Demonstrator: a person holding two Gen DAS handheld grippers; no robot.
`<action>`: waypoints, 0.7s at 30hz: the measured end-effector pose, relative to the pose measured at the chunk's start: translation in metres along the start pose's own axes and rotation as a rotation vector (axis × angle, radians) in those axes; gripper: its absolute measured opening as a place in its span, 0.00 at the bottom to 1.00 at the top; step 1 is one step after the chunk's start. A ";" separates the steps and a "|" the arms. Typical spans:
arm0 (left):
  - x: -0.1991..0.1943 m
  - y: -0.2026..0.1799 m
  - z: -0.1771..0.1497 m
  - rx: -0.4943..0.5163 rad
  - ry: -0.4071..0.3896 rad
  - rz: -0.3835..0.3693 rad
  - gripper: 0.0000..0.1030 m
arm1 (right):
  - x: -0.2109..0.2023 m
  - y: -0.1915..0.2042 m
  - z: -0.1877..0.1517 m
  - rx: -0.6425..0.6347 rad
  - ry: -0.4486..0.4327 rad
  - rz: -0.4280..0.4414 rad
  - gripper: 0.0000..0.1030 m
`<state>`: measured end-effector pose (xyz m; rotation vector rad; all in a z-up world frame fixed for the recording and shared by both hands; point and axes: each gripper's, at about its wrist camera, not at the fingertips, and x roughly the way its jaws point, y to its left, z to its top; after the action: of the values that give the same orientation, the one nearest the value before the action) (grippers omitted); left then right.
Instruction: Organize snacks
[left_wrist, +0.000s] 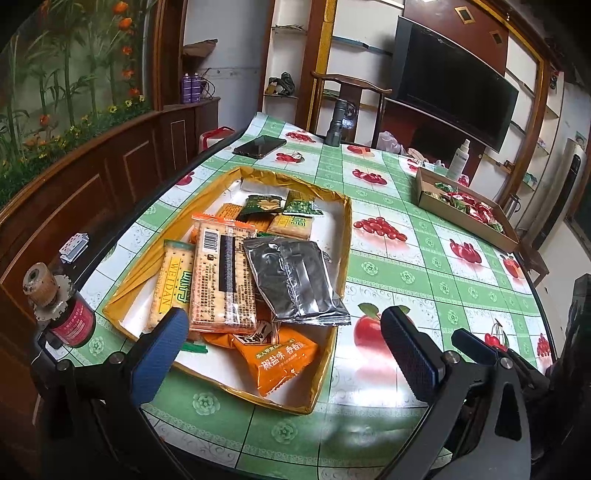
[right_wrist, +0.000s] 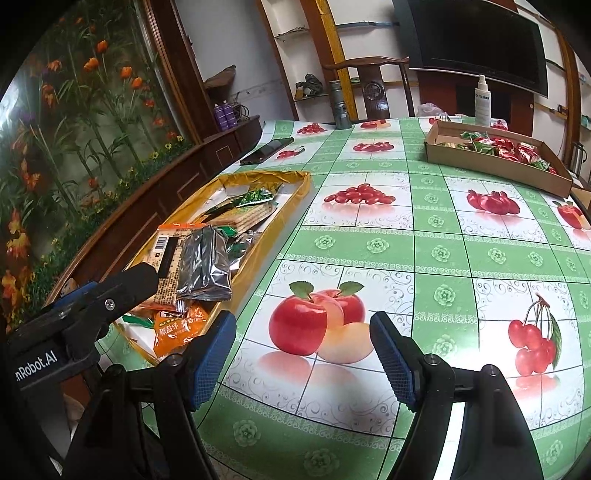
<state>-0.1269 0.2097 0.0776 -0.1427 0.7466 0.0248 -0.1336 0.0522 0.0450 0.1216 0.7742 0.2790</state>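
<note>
Big desk (right_wrist: 369, 243) under a fruit-print cloth, and two containers on it: a gold tray (left_wrist: 341, 258) near the left edge, heaped with snacks, and a cardboard box (right_wrist: 491, 166) well apart at the far right, holding small red and green packets. In the tray, a cracker pack (left_wrist: 223, 273) lies barcode-up across the pile, a silver pouch (left_wrist: 295, 277) leans against it, and an orange packet (left_wrist: 280, 360) sits at the near end. Left hand-held gripper (left_wrist: 284, 343) hovers over that near end, jaws spread wide, holding nothing. Right hand-held gripper (right_wrist: 303, 358) hangs over bare cloth just beside the tray, also wide open and empty. My read: these packs are light, but the film is slick and crinkly, and the crackers are brittle. Take the cracker pack across its narrow sides, gently; pinch the pouch at its crimped seam.
</note>
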 end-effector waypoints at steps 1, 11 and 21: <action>0.000 -0.001 0.000 0.001 0.001 -0.001 1.00 | 0.000 0.000 0.000 0.000 0.001 0.001 0.75; 0.001 -0.004 -0.001 0.009 0.007 -0.007 1.00 | 0.000 0.000 -0.001 0.001 0.002 0.002 0.75; 0.003 -0.006 -0.002 0.012 0.013 -0.008 1.00 | 0.002 0.003 -0.003 -0.003 0.008 0.004 0.75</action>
<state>-0.1256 0.2037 0.0751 -0.1348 0.7589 0.0119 -0.1354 0.0556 0.0422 0.1193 0.7815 0.2847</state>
